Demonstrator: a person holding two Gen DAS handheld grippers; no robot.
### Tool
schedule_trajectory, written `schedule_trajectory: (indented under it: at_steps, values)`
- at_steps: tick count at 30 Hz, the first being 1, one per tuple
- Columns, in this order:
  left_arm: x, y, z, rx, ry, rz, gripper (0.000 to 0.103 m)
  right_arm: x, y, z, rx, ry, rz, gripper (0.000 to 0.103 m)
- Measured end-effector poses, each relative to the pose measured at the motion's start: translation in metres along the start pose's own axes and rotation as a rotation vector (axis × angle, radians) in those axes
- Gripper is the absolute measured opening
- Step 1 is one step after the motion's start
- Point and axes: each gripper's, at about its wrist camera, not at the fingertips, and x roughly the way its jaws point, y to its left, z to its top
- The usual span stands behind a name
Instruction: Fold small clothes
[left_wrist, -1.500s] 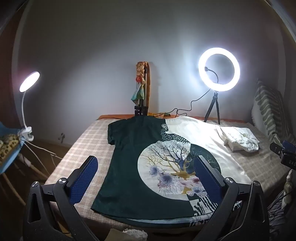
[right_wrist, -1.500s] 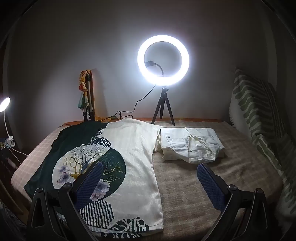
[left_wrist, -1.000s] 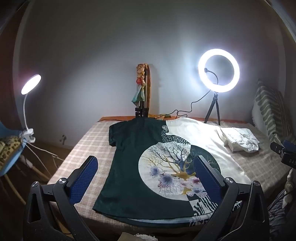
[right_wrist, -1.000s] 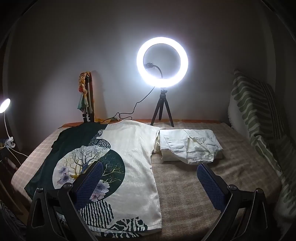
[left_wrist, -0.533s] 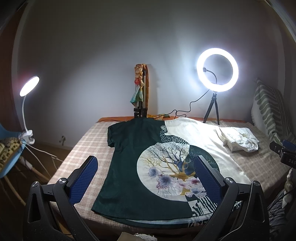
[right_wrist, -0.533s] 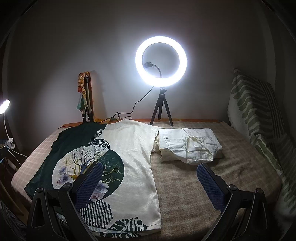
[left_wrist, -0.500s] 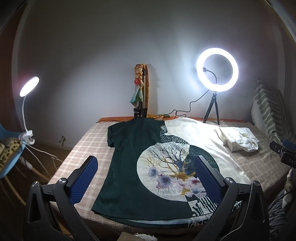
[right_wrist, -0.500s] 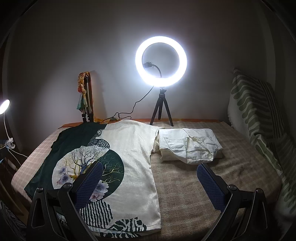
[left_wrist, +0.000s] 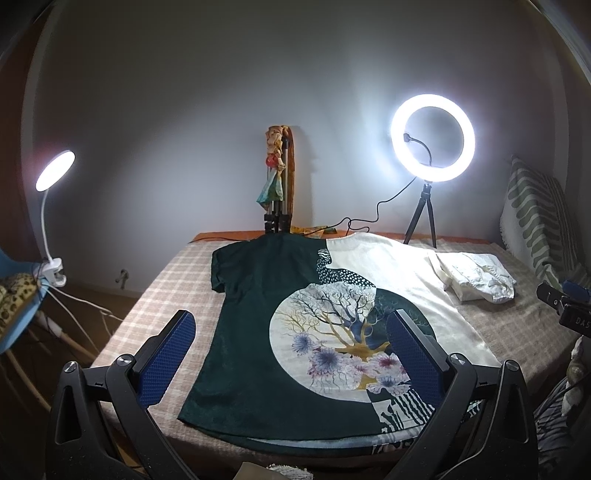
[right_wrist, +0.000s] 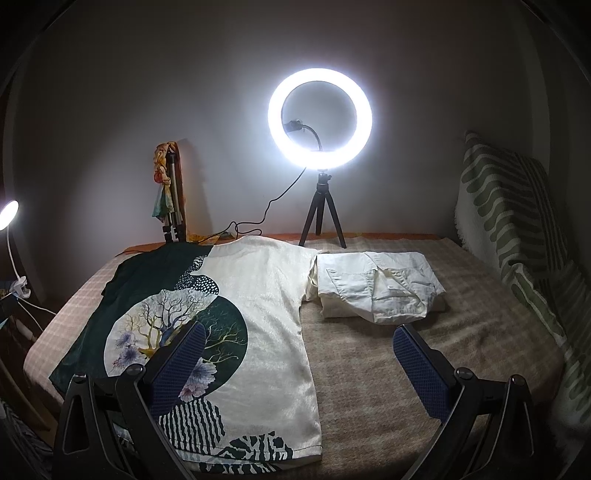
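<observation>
At the near edge of the bed: we hold both tongs above the hem side of the shirt, not touching any cloth.

Left tongs: our left gripper has its jaws spread wide and holds nothing; between its blue pads we see the dark green half of the t-shirt.

Right tongs: our right gripper is also wide open and empty; its left pad is over the printed part of the t-shirt, its right pad over the bare bed cover.

Task thing: the t-shirt lies flat and spread on the bed, print side up, one half dark green and the other half cream.

Long axis: it runs away from us, with the hem at the near edge and the collar at the far edge by the wall.

Which hand is nearer: the green side edge and green sleeve are nearer to our left gripper; the cream side edge and cream sleeve are nearer to our right gripper.

Step in hand: we judge that no fold is made yet on this shirt, and the first grip is to be chosen.

Neighbour: a folded cream garment lies just beside the cream sleeve, perhaps touching it; we cannot tell.

Risk: we think a pull on the cream side could drag this folded piece.

Further out: a ring light on a small tripod stands at the far edge, a clip lamp at the left, a striped pillow at the right.
</observation>
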Motion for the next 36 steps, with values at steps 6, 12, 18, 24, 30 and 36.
schedule_trajectory:
  at_steps: [6,12,18,24,30,36]
  values:
    - [0.0024,-0.0014,-0.0003,0.003,0.001,-0.002,0.103,0.0003,-0.0003,0.0011,0.002,0.001,0.001,0.103]
    - [0.0030,-0.0023,-0.0004,0.003,0.001,-0.003,0.103,0.0015,0.0001,0.0017,0.003,0.006,-0.001,0.103]
    - [0.0044,-0.0029,-0.0007,0.005,0.003,-0.001,0.103,0.0020,-0.0001,0.0020,0.004,0.006,-0.001,0.103]
    - [0.0054,-0.0047,-0.0005,0.007,0.001,0.000,0.103,0.0023,-0.0006,0.0016,0.004,0.005,0.000,0.103]
    - [0.0063,-0.0037,-0.0007,-0.001,0.001,0.001,0.103,0.0034,-0.0002,0.0013,0.002,0.006,-0.001,0.103]
    - [0.0078,-0.0032,-0.0019,-0.004,0.005,-0.001,0.103,0.0055,0.0032,0.0030,-0.004,0.006,0.003,0.103]
